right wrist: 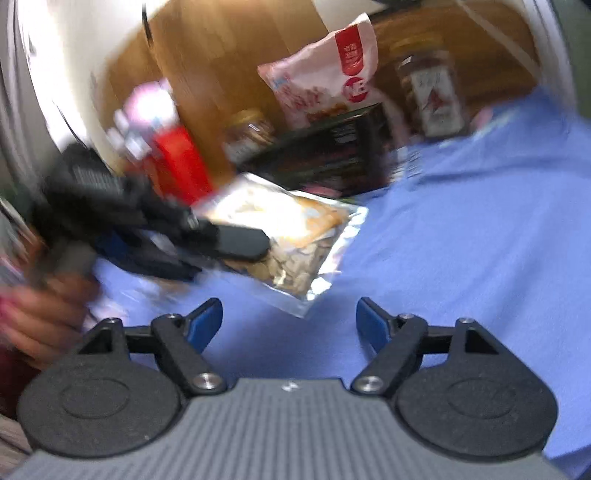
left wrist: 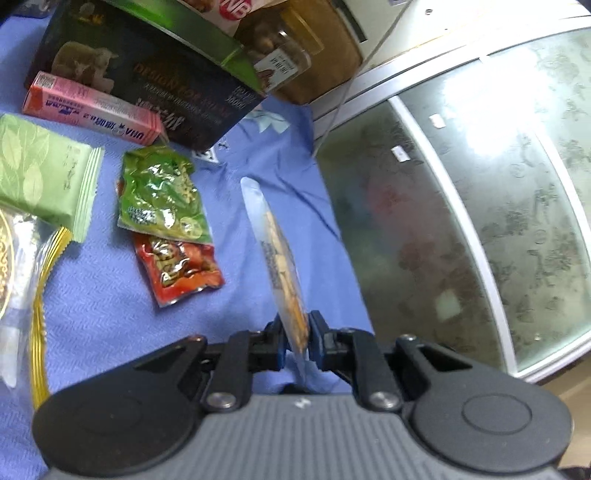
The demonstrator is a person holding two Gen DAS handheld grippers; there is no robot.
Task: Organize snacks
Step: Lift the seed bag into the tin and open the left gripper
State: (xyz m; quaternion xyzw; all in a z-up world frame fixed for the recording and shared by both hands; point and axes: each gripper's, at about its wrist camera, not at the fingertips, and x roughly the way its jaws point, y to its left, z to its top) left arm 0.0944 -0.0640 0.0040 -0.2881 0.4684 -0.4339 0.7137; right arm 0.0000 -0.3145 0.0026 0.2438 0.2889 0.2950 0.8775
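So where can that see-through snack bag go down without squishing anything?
Bare blue cloth lies between the green packet and the glass tabletop, ahead of the left gripper. Crowded: the green and red packets and the boxes.

Blue cloth [left wrist: 110, 314]; green leaf-patterned packet [left wrist: 44, 177]; seemingly pink box [left wrist: 92, 109].

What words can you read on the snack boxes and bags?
"DESIGN FOR" on the dark box.
"UHA" on the pink box, printed upside down.
"NB" on the red-and-white bag, cut off.
Small print on the green packet, red packet and jar label is too blurred.
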